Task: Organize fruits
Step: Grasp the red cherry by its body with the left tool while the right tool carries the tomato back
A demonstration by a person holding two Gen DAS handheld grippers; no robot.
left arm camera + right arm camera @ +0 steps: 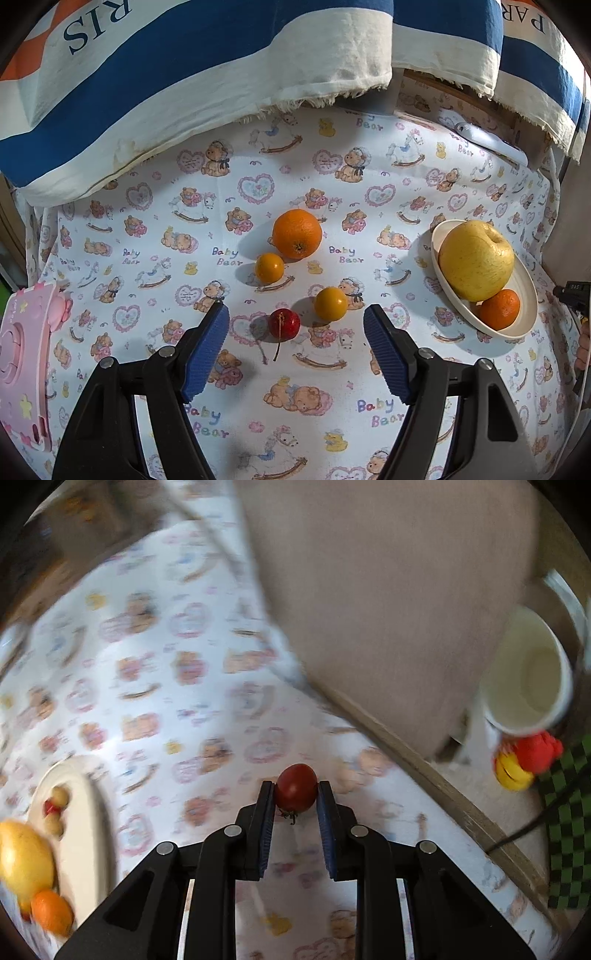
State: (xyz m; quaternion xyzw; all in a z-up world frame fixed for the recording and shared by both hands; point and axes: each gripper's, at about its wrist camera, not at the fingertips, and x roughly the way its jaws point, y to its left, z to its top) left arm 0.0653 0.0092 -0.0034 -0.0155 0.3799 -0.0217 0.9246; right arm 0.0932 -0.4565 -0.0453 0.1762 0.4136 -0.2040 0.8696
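Your right gripper (296, 788) clamps a small red fruit (296, 787) near the tablecloth's (155, 686) edge, plate (92, 819) to its left. Your left gripper (296, 325) gapes empty above the cherry (284, 324); open cloth all around.

Right wrist view is mostly a blur

The cloth (155, 672) print is smeared, and the plate (92, 812), pear (22, 860) and orange (51, 910) get cut off at the left edge. In the left view the pink toy (26, 362) is clipped too.

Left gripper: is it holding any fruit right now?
No, the left gripper stands open above the cloth, its pads clear of the red cherry lying between them.
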